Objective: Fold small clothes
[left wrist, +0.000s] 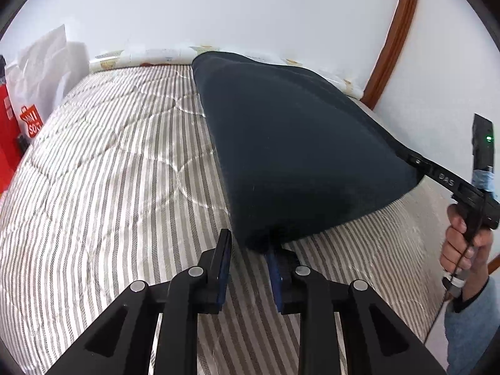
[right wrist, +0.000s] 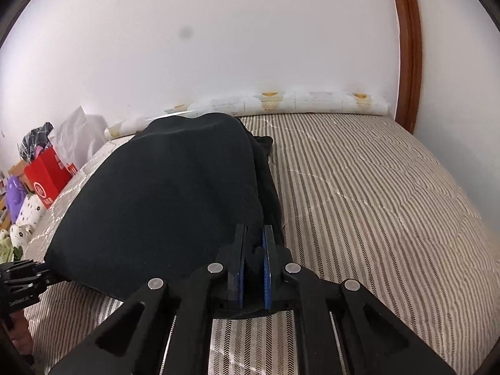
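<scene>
A: Where is the dark garment (left wrist: 297,143) at this moment?

B: It is lifted above the striped mattress (left wrist: 109,172), stretched between the two grippers. Its far end lies near the rolled white paper (right wrist: 281,103) at the wall. In the right wrist view some folds of the same cloth lie under the raised part, on the mattress.

A: What does the left gripper (left wrist: 248,250) do?

B: Its fingers stand apart. The corner of the garment hangs over the tip of the right-side finger (left wrist: 276,272) and hides it, while the left-side finger is free. Whether the cloth is really held there cannot be told.

A: And the right gripper (right wrist: 253,250)?

B: Its two fingers are close together and clamped on the edge of the garment; dark cloth fills the narrow gap between the blue pads (right wrist: 268,259). In the left wrist view this gripper comes from the right side, and the person's right hand (left wrist: 465,240) grasps its handle.

A: What else is around the bed?

B: A red bag (right wrist: 47,175) and a white plastic bag (left wrist: 43,68) stand at the left side. Near them are soft toys (right wrist: 26,215). A brown wooden frame (right wrist: 409,62) runs up the white wall.
</scene>
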{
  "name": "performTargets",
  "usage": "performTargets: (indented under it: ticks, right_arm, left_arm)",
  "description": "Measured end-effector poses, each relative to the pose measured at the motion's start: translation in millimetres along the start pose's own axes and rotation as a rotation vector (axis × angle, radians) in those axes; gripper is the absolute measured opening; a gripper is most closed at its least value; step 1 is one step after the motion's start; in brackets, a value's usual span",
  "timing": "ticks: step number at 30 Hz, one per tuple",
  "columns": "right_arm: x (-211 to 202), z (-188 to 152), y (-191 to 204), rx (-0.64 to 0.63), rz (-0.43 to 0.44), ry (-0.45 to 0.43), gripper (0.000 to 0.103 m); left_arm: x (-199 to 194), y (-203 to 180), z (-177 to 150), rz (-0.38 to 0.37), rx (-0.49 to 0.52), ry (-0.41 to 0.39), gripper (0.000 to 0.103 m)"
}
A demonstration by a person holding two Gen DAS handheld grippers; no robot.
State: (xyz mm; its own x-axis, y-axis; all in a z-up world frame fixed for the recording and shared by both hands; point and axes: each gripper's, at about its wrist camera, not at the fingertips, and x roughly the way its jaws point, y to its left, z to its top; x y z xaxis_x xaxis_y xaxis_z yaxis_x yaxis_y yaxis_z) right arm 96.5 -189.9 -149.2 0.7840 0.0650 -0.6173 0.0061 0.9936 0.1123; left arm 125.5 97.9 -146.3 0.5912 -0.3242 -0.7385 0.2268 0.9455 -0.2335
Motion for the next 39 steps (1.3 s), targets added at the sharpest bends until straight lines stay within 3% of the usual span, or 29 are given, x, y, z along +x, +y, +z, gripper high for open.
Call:
performTargets:
  ticks: [3, 8, 11, 16, 23, 29, 31, 35, 39]
  right_arm:
    - [-2.3, 1.9, 4.2, -0.024, -0.042, 0.008, 0.011]
    - [-19.6, 7.4, 16.2, -0.067, -0.097, -0.050, 0.014]
    - [-20.4, 8.8, 24.7, -0.102, -0.109, -0.060, 0.015]
    - [-4.0, -0.9, 20.6, -0.118, -0.159, -0.001, 0.015]
    - [-19.7, -17.6, 7.6, -0.112, -0.127, 0.019, 0.015]
    - [-34.0, -3.2, 7.0, -0.124, -0.075, -0.014, 0.022]
    - [-26.8, 4.8, 6.5, -0.104, -0.041, -0.011, 0.028]
    - [-2.4, 20.8, 5.0, -0.058, 0.001, 0.003, 0.028]
    - [35.0, 33.9, 2.0, 0.014, 0.042, 0.086, 0.027]
  left_arm:
    - [-5.8, 5.1, -2.8, -0.029, -0.025, 0.010, 0.032]
    - [-27.8, 1.7, 0.5, -0.076, -0.024, -0.052, 0.045]
    - [-38.3, -4.4, 8.9, -0.068, -0.009, -0.102, 0.047]
    - [-33.1, -5.8, 28.9, -0.015, -0.006, -0.130, 0.050]
    - [4.3, 4.2, 32.0, 0.015, -0.037, -0.062, 0.057]
    - [0.1, -6.8, 31.7, 0.022, 0.013, -0.041, 0.058]
    - [-6.3, -7.5, 34.5, 0.020, 0.017, -0.042, 0.058]
    - [-8.2, -4.5, 46.3, 0.019, 0.007, -0.031, 0.058]
    - [-1.3, -0.4, 57.6, 0.014, -0.015, -0.013, 0.058]
